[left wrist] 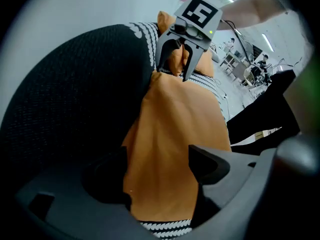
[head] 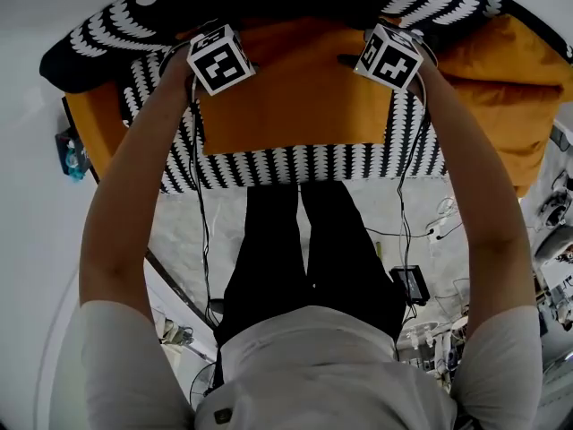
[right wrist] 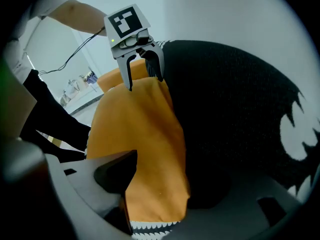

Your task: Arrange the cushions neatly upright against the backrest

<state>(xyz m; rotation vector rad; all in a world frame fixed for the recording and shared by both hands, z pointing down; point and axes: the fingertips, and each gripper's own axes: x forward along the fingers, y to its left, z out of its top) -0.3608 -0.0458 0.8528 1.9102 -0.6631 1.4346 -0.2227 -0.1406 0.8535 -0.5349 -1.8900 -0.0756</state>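
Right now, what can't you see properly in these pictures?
- Head view: fingers of the left gripper and right gripper, under their marker cubes.
- Head view: left cushion, mostly behind the person's arm.
- Head view: right cushion, cut off at the edge.
- Left gripper view: background room, small and blurry.

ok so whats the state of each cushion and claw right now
middle orange fabric cushion: upright against the black patterned backrest
right orange cushion: slumped at the far right
left orange cushion: mostly hidden, cannot tell
left claw: open, astride the middle cushion's top edge
right claw: open, astride the same edge
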